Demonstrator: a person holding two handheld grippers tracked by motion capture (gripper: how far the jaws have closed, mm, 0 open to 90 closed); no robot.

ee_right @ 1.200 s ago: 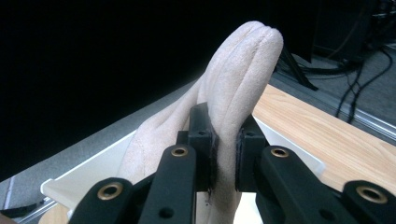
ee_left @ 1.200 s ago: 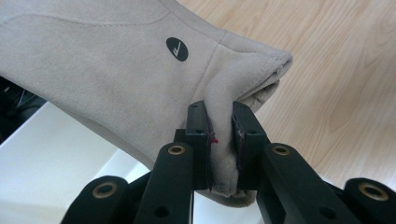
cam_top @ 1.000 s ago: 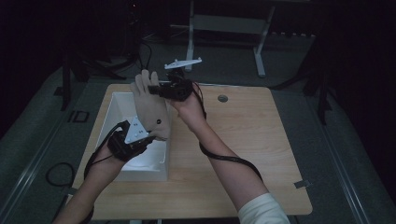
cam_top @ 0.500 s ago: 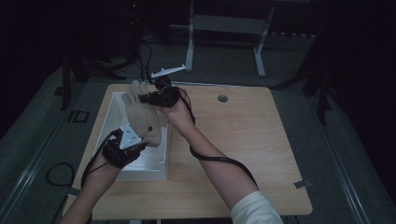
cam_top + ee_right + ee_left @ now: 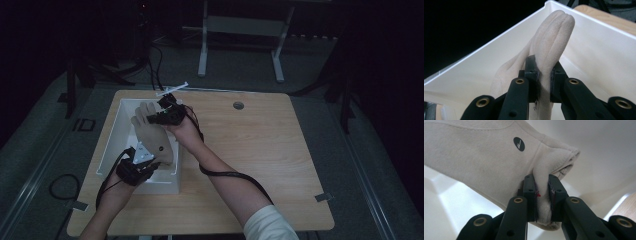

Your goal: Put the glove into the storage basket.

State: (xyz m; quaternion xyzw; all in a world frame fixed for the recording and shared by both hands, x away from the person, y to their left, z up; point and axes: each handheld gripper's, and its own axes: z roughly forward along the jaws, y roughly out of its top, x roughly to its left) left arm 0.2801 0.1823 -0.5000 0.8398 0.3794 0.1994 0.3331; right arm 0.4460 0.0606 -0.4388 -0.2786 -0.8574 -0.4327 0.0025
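Beige suede-like cloth makes up the glove [image 5: 156, 136], and it hangs stretched between the two tools above a white bin [image 5: 116, 131] at the left of the wooden table [image 5: 260, 150]. The step in hand looks like lowering the glove into the bin, and to do it well both ends should go down level and together, so the cloth lies flat on the floor of the bin rather than draping over its near wall; neither grip should let go until the glove rests on something. The left gripper [image 5: 542, 195] is clenched on a fold of the cuff, the cloth pinched tight between its pads, with the glove's palm and its small black round mark spreading away toward 11 o'clock from the jaws. The right gripper [image 5: 543, 80] is clamped on the glove's fingers, which rise past the jaws toward 12 o'clock with the bin's white walls behind. In the high view the glove runs from the left gripper at 7 o'clock up to the right gripper at 1 o'clock
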